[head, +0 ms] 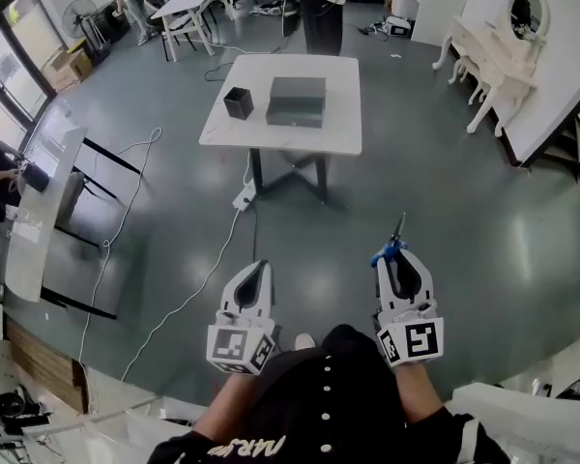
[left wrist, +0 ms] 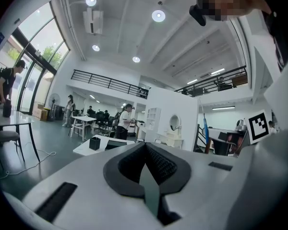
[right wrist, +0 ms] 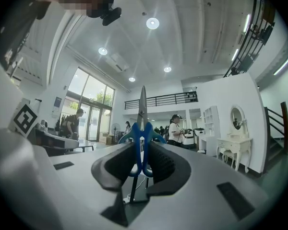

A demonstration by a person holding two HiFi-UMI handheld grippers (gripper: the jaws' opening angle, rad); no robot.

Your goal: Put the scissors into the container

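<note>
Right hand: the white two-jaw right gripper (head: 397,257) is clamped on blue-handled steel scissors (right wrist: 142,128), with the handle loops between its pads and the closed blades pointing ahead.
Left hand: the matching white left gripper (head: 261,269) has its jaws together on nothing.
Scissors: over the glossy grey floor (head: 464,220), well apart from the white rectangular table (head: 319,135).
Container: the small black square container (head: 238,101) stands on that table near a dark grey box (head: 297,101).

Black top (head: 329,394): white studs down its middle, white lettering near its lower edge. Left gripper (head: 260,269), right gripper (head: 398,259): white shells, black-white marker cubes.
</note>
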